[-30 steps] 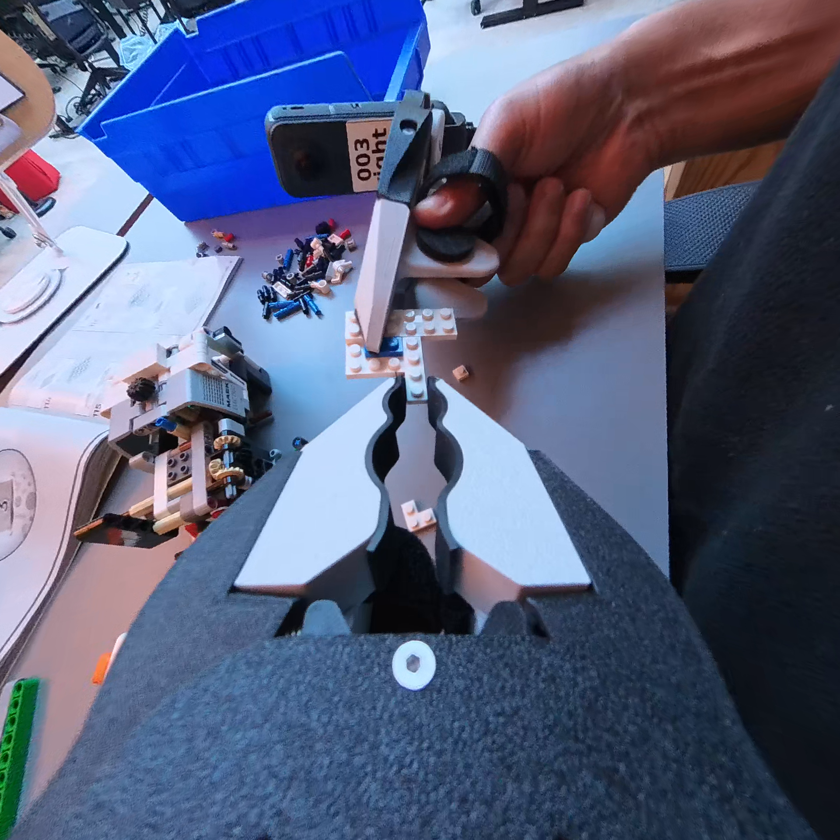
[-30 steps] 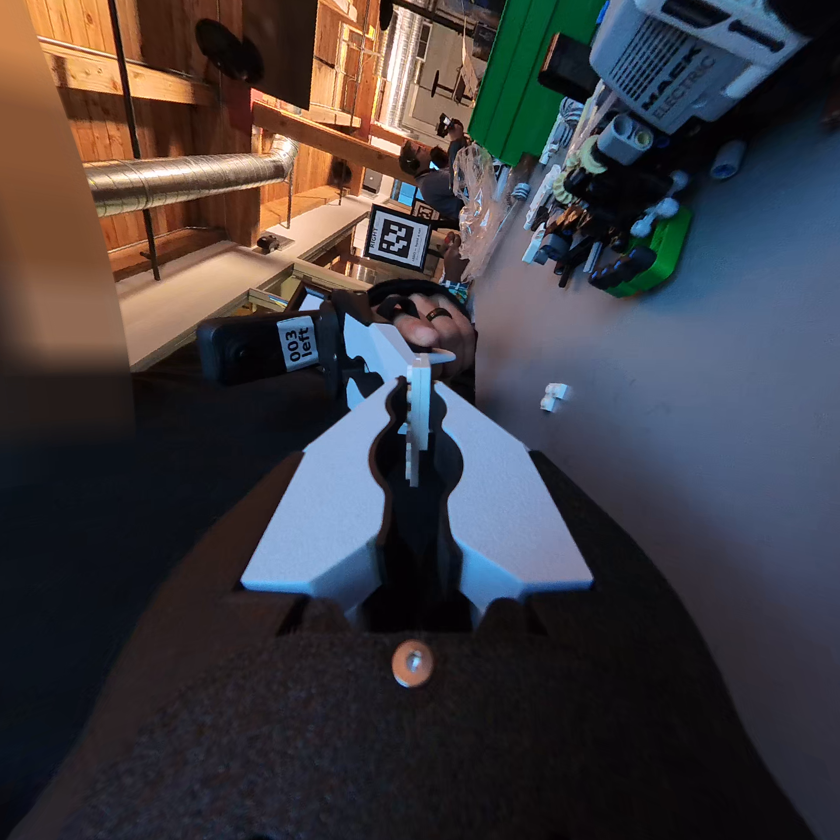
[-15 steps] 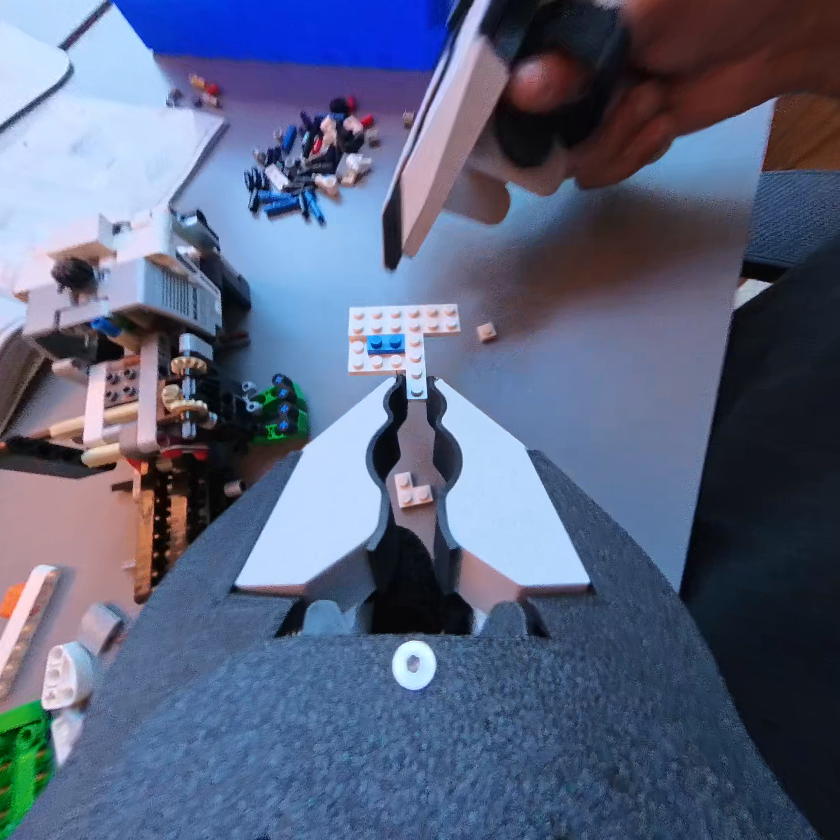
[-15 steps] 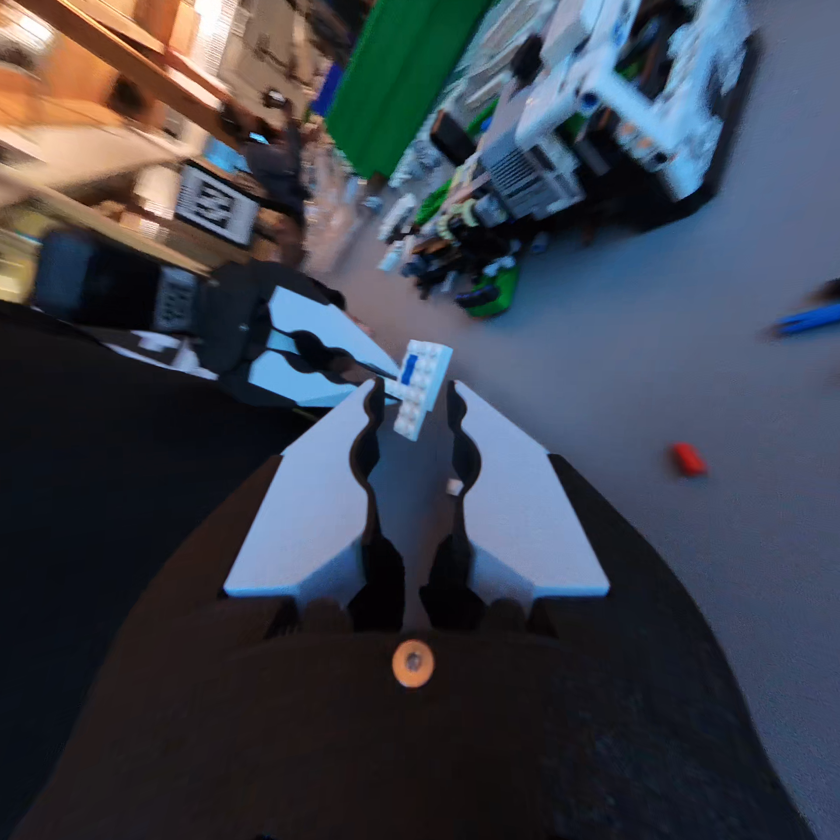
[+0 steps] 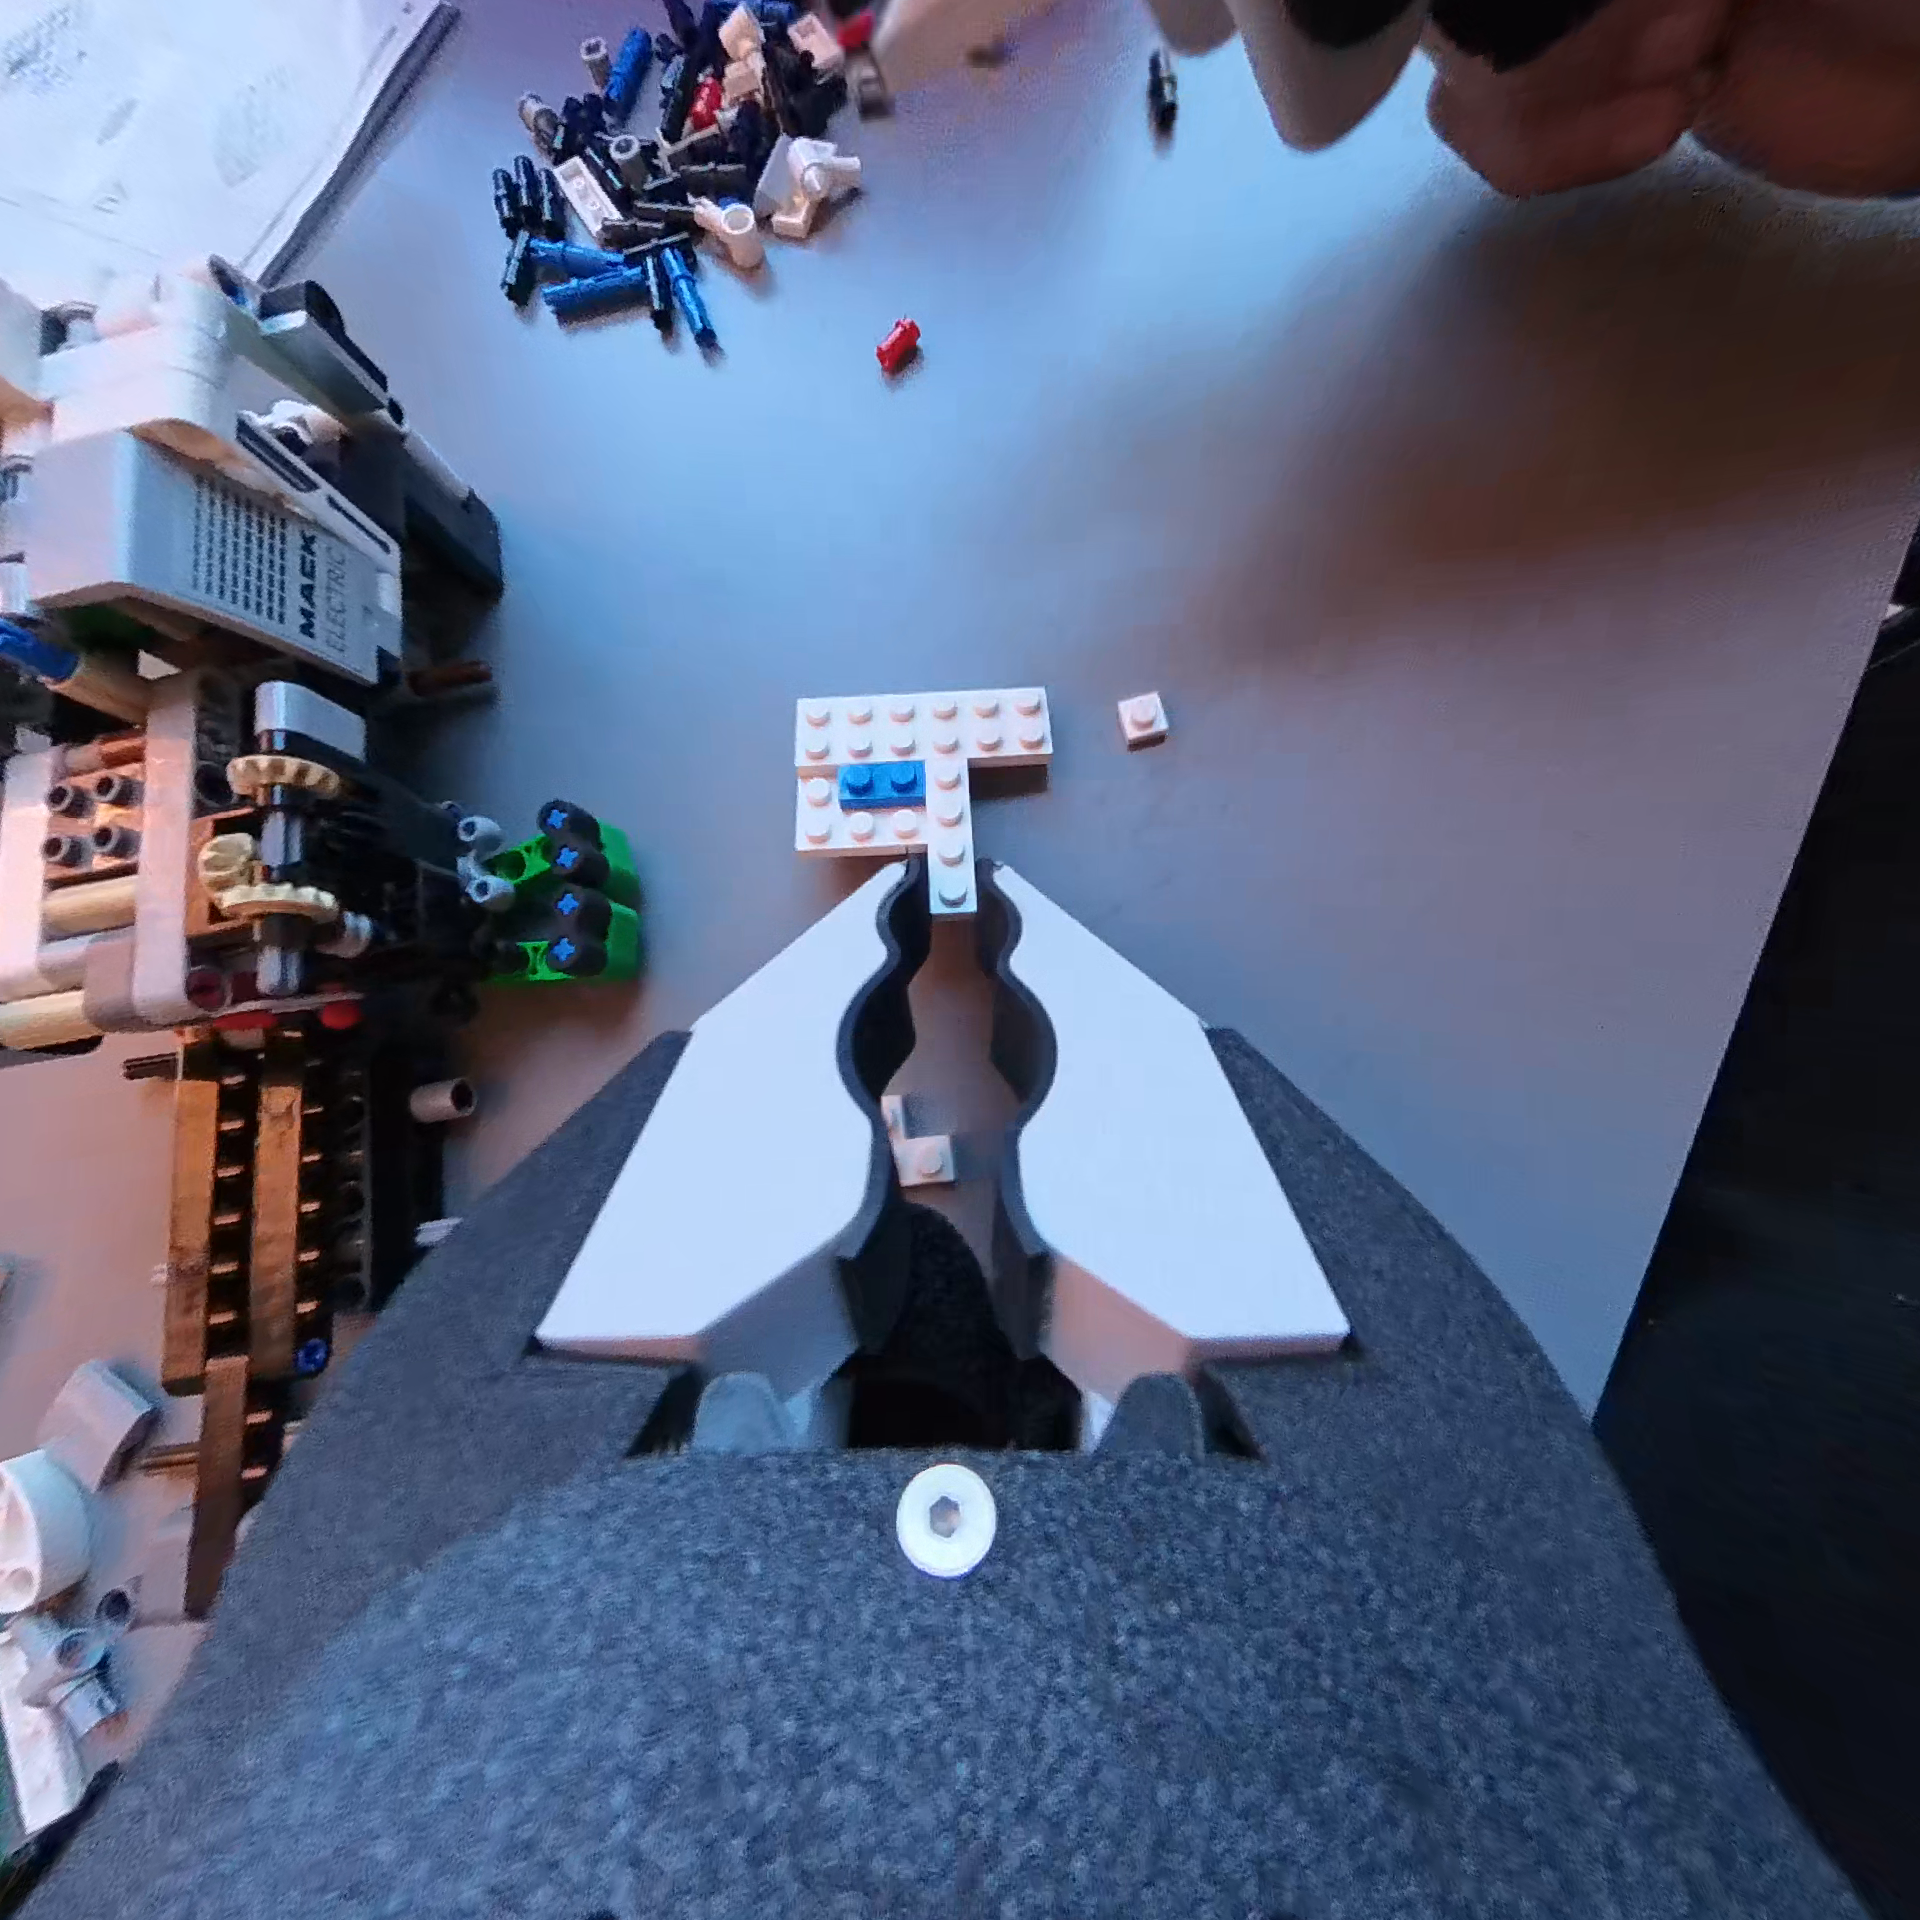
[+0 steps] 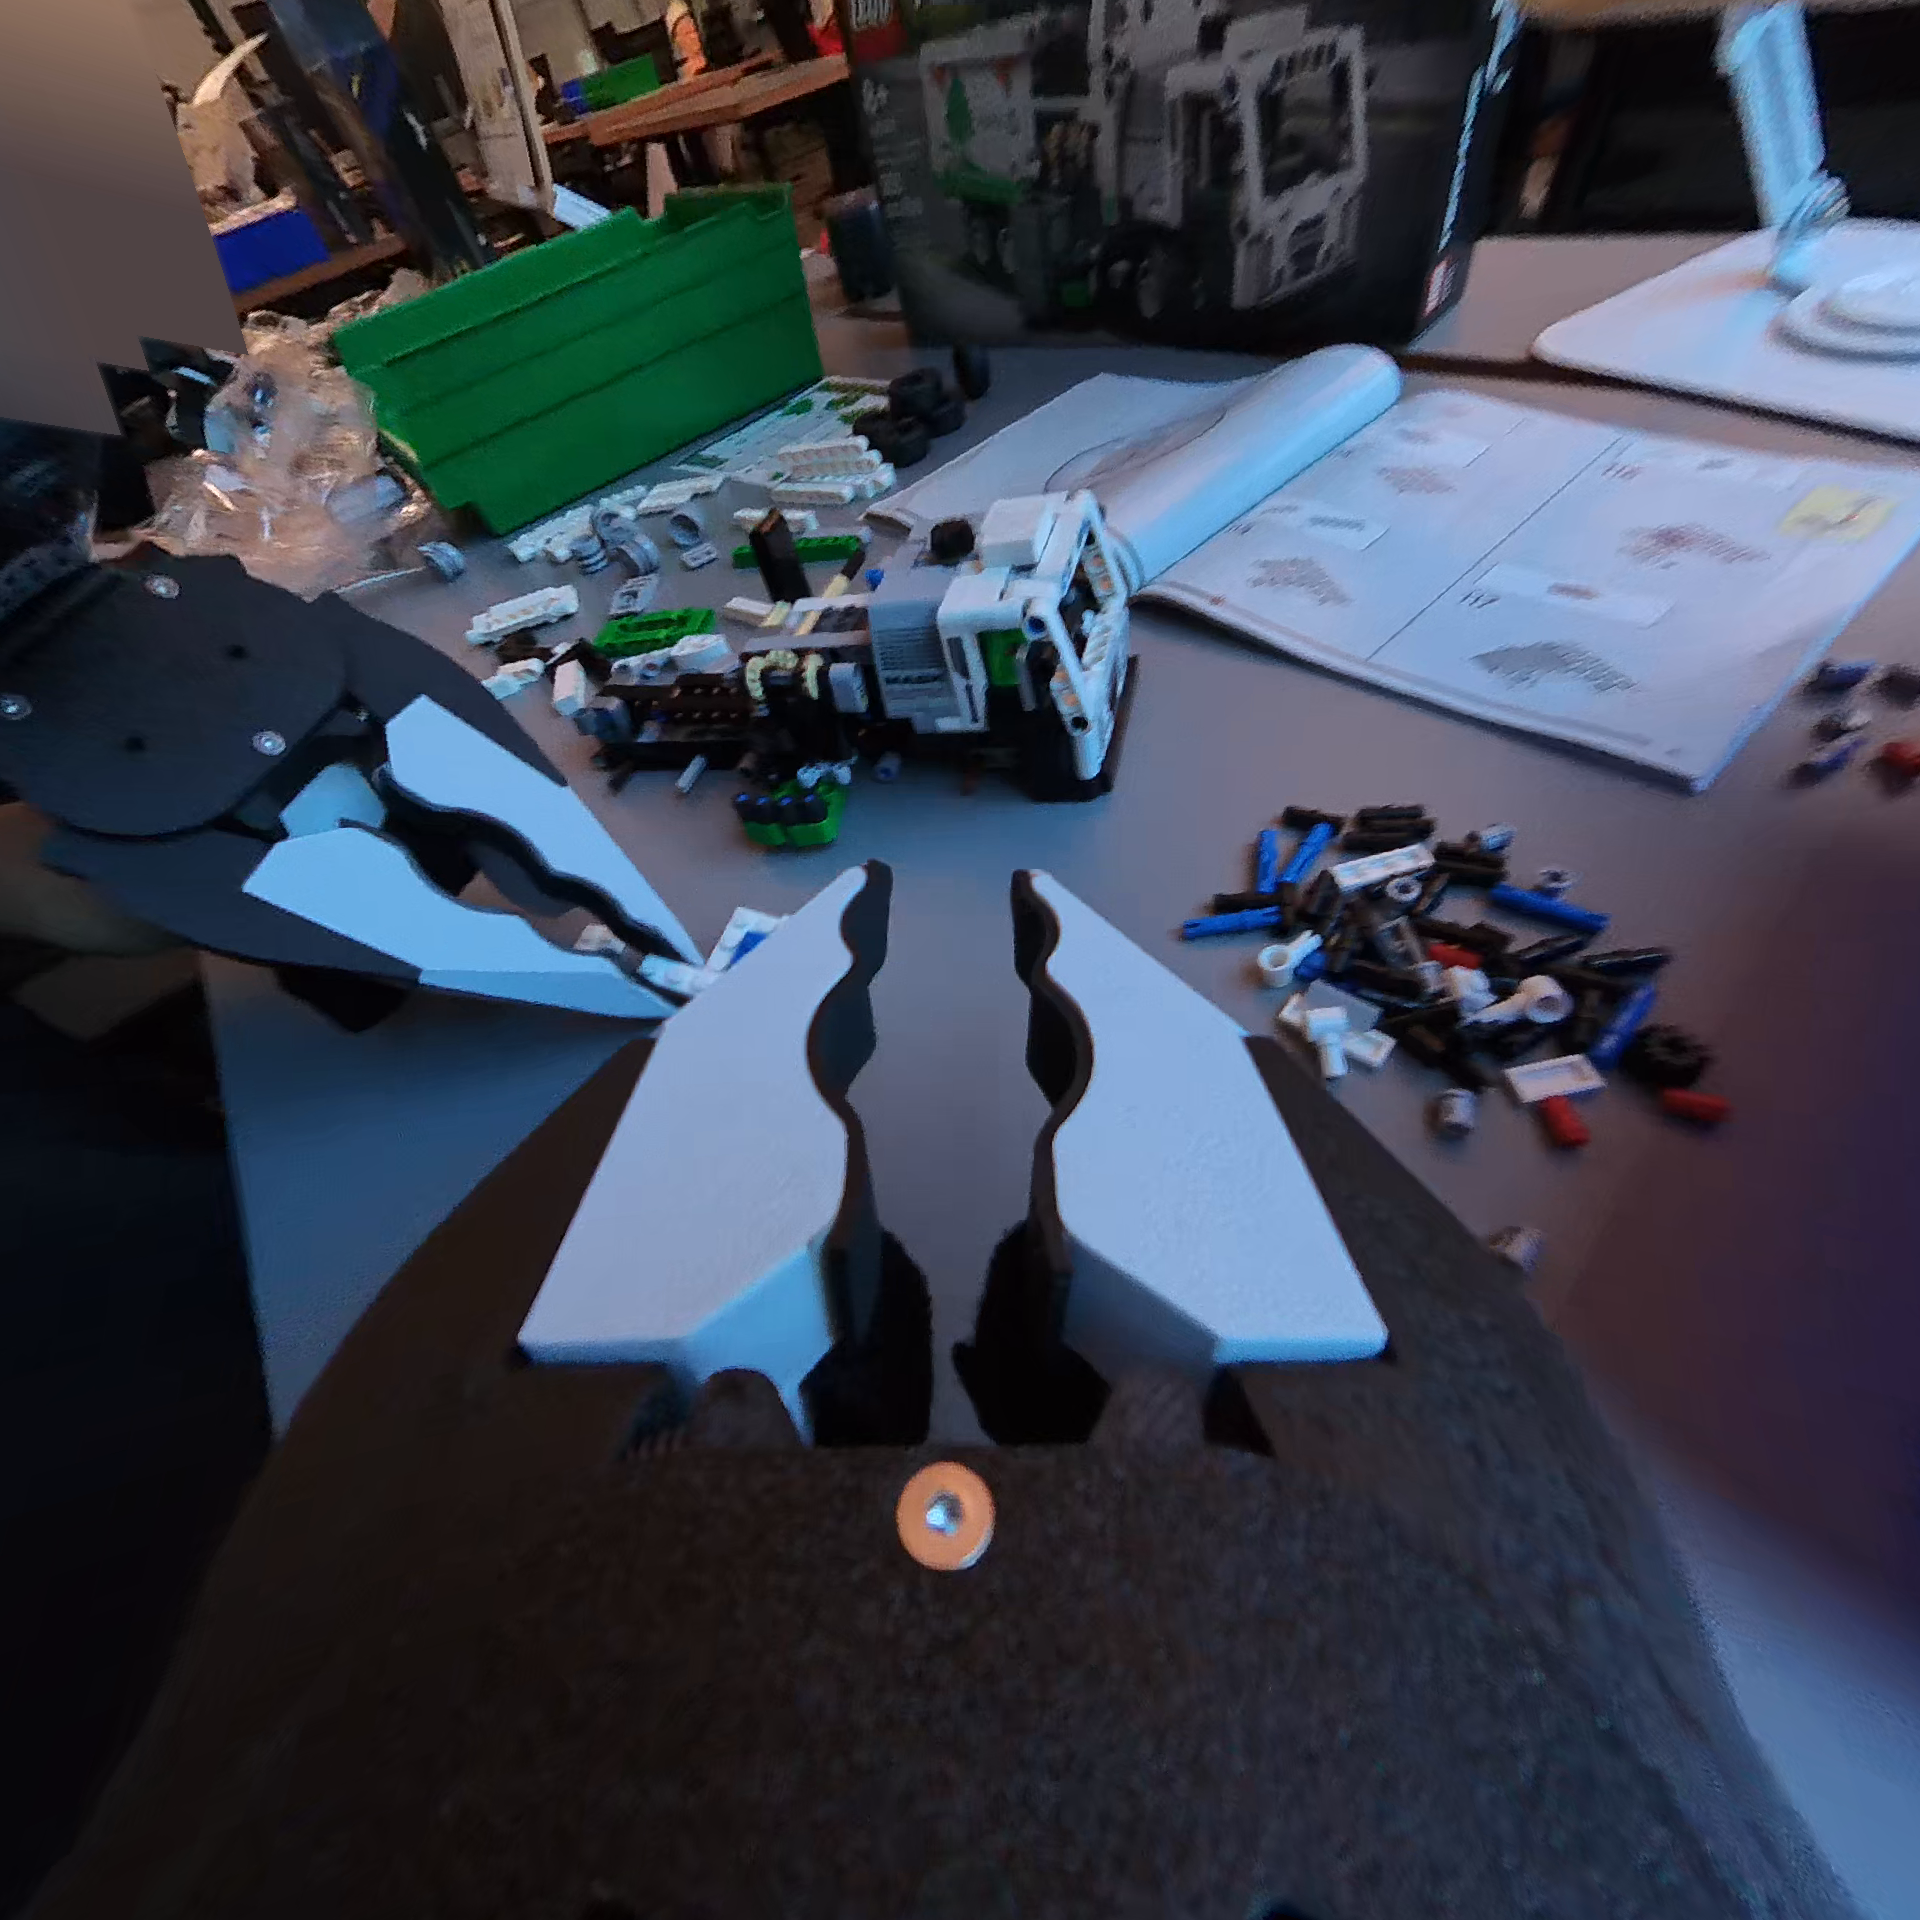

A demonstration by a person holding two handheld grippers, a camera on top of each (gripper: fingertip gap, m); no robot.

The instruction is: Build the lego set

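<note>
The left gripper (image 5: 951, 883) has its fingers clamped on the narrow strip that sticks out of the white plate assembly (image 5: 920, 769), pinning the little build flat against the grey surface (image 5: 1351, 935), presumably so it cannot slide while another piece is pushed onto its studs. A blue plate (image 5: 883, 787) already sits on that assembly, and a single loose tan plate (image 5: 1142, 720) lies just beside it, on the far side from the half-built truck (image 6: 935, 655). A small corner piece (image 5: 920, 1143) rests on the surface between the left fingers, behind the assembly. The right gripper (image 6: 951, 883) hovers with its fingers apart and empty, angled toward the pile of pins and connectors (image 6: 1455, 977) beyond the assembly, probably to fetch the next part. The open instruction booklet (image 6: 1507, 561) lies behind the truck.
</note>
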